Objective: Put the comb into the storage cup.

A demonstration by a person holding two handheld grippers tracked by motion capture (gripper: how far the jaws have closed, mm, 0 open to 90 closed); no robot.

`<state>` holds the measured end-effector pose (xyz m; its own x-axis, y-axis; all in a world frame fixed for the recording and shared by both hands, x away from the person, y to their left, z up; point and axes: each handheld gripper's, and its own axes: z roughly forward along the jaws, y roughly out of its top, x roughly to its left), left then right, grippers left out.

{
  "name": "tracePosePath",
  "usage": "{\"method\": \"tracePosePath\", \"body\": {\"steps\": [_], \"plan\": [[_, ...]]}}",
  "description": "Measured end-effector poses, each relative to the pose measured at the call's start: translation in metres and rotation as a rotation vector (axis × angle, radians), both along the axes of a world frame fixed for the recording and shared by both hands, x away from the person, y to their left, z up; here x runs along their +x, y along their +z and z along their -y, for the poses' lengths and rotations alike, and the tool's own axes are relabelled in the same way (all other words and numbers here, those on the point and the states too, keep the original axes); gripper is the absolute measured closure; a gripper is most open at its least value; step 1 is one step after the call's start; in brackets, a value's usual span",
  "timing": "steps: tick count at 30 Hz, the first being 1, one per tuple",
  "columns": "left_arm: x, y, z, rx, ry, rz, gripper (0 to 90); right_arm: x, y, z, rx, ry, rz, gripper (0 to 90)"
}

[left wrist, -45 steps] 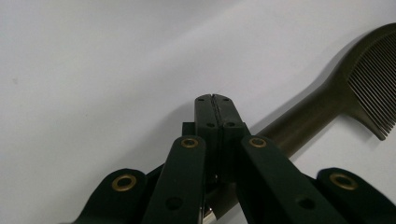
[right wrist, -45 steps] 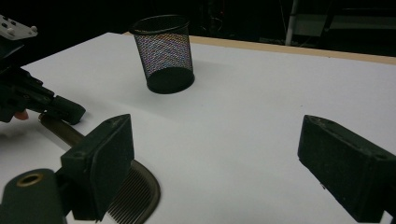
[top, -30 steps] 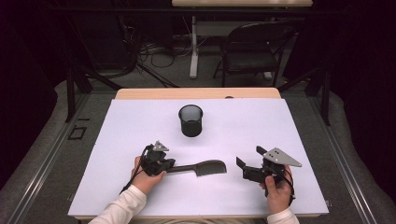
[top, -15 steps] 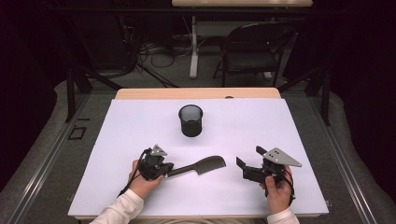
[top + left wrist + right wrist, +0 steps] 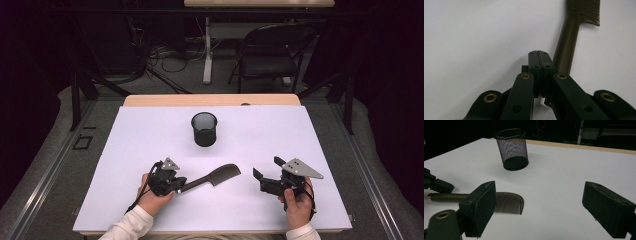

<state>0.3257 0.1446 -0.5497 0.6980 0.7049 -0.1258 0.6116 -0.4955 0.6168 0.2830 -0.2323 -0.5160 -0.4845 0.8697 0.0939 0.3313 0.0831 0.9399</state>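
A dark comb [image 5: 215,177] lies flat on the white table, its toothed head angled away to the right. My left gripper [image 5: 181,186] sits at the handle end with its jaws pressed together. In the left gripper view the pads meet at the tip of the left gripper [image 5: 539,53], and the comb's handle [image 5: 567,42] lies just beside the right jaw, not between them. My right gripper [image 5: 267,168] rests at the front right, open, with bare table between its pads [image 5: 481,206]. It faces the comb [image 5: 507,202] and a black mesh cup [image 5: 512,148].
The mesh cup [image 5: 204,129] stands upright at the table's middle back. The white sheet [image 5: 310,135] covers most of the wooden table. A chair [image 5: 270,55] and cables are on the floor beyond the far edge.
The comb has turned from level to slanted, its head now farther from the person. My left gripper shifted slightly left and nearer. The right gripper has stayed still.
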Motion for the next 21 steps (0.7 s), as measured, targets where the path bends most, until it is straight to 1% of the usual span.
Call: {"method": "tracePosePath", "body": {"steps": [3,5,12,14,20,21], "plan": [[-0.0017,-0.0013,0.0021,0.002,-0.005,-0.004,90.0,0.0000,0.0000,0.0001,-0.001,0.000,0.000,12.2],[-0.0027,-0.0014,0.0030,0.010,-0.009,0.002,90.0,-0.0003,0.0001,-0.0003,0.004,0.001,-0.002,12.3],[-0.0034,-0.0014,0.0038,0.007,-0.008,0.001,90.0,0.0001,0.0000,0.0001,-0.002,0.002,-0.001,12.4],[-0.0030,-0.0011,0.0031,0.009,-0.008,0.003,87.5,0.0000,-0.0001,-0.0001,0.000,0.002,-0.004,12.7],[-0.0026,0.0021,0.0003,-0.009,-0.001,0.007,85.0,0.0003,-0.0004,-0.0003,0.002,0.001,-0.002,12.8],[-0.0027,0.0024,0.0001,-0.017,0.004,0.010,84.6,0.0003,-0.0005,-0.0004,0.004,0.003,-0.003,12.8]]}}
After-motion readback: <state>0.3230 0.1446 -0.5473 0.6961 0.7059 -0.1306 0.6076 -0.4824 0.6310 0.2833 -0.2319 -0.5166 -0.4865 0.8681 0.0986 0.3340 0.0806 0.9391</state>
